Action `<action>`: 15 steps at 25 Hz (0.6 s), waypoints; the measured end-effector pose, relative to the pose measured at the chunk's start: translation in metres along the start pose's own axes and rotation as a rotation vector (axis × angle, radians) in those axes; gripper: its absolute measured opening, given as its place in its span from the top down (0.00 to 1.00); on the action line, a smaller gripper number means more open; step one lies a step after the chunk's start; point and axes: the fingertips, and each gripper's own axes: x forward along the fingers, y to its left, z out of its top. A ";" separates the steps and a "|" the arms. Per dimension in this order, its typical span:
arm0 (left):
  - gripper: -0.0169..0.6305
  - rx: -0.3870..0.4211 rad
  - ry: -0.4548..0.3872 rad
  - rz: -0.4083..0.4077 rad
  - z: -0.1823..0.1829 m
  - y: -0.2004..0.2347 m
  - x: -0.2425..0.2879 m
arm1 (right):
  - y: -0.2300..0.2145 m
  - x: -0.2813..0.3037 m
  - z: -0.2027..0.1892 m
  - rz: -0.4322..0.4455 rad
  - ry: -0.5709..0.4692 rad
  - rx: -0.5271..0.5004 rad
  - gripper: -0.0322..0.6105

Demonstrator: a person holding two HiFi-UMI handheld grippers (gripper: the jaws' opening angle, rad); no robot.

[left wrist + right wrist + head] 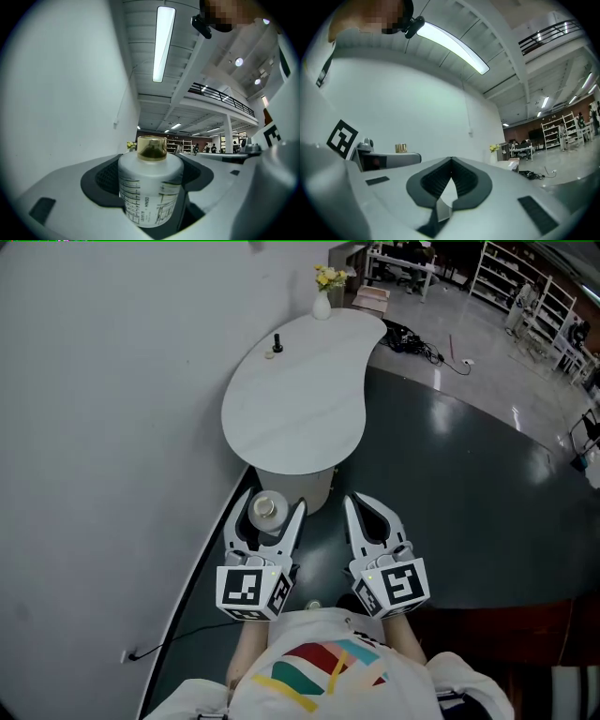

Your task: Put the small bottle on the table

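Observation:
A small frosted white bottle (151, 188) with a gold cap stands upright between the jaws of my left gripper (267, 514), which is shut on it. From the head view the bottle (268, 509) shows from above, held over the dark floor just in front of the white curved table (300, 404). My right gripper (368, 514) hangs beside it on the right, shut with nothing in it; its dark pads (461, 180) meet at the tips. The bottle's gold cap (400, 148) peeks over the left gripper in the right gripper view.
On the table's far end stand a small black item on a round base (276, 345) and a white vase of yellow flowers (323, 292). A white wall (103, 427) runs along the left. Black cables (412, 341) lie on the floor beyond the table; shelving (525, 282) is further back.

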 end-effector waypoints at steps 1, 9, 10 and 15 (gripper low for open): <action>0.45 -0.003 -0.002 0.001 0.001 0.005 0.001 | 0.004 0.003 -0.001 0.003 0.006 -0.010 0.93; 0.45 -0.028 -0.016 -0.004 0.003 0.026 0.018 | 0.006 0.020 -0.005 -0.002 0.043 -0.087 0.93; 0.45 -0.029 -0.014 -0.006 0.001 0.026 0.021 | 0.003 0.021 -0.007 -0.006 0.049 -0.086 0.93; 0.45 -0.021 -0.018 -0.008 -0.004 0.025 0.038 | -0.012 0.033 -0.014 -0.011 0.047 -0.079 0.93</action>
